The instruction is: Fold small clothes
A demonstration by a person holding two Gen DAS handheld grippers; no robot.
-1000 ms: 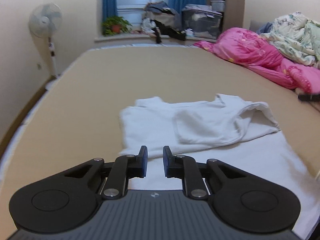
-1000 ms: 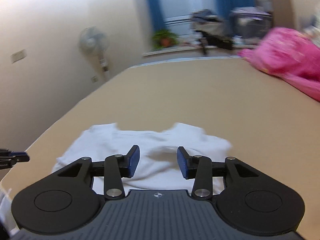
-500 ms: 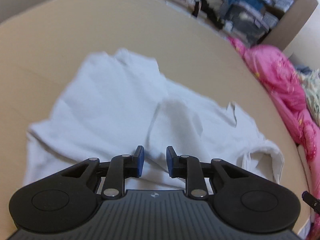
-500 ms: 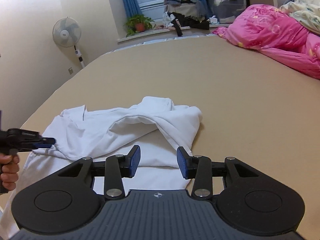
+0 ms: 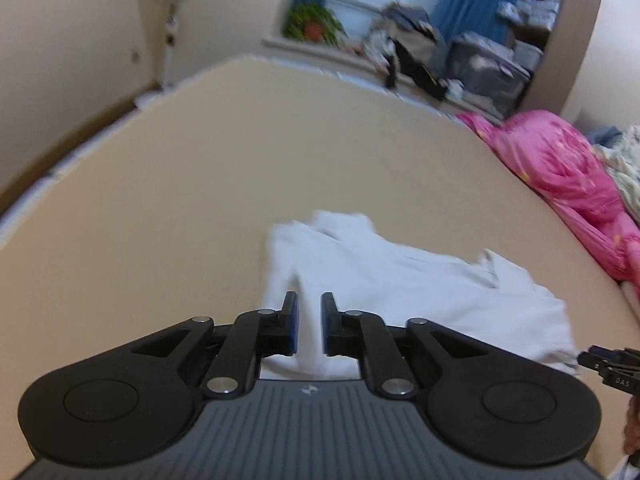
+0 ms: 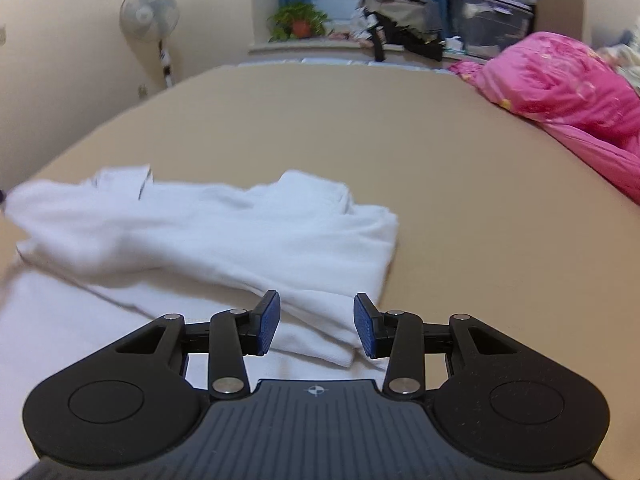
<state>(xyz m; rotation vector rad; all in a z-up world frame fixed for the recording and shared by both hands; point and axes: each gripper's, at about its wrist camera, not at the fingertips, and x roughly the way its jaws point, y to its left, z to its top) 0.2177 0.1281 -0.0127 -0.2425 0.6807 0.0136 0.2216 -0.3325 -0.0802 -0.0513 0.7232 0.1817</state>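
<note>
A white shirt point(image 5: 420, 288) lies partly folded on the tan bed point(image 5: 200, 200). My left gripper point(image 5: 306, 328) is at the shirt's left edge. Its jaws are closing on a ridge of white cloth that fills the narrow gap between the pads. In the right wrist view the shirt point(image 6: 240, 240) looks raised and blurred at its left end. My right gripper point(image 6: 316, 328) hovers low over the shirt's folded right edge, open, with cloth below the gap but not pinched. The right gripper point(image 5: 612, 364) also shows at the left wrist view's right edge.
A pink quilt point(image 6: 560, 80) is heaped along the bed's right side. A standing fan point(image 6: 150, 10) is by the left wall. A plant, piled clothes and a storage box point(image 6: 492, 20) line the far window sill. Bare tan bed point(image 6: 440, 160) stretches beyond the shirt.
The left gripper swung from above the shirt's middle to its left edge, and cloth now sits between its pads. The right gripper sank closer to the shirt's right edge. The shirt's left end rose.
</note>
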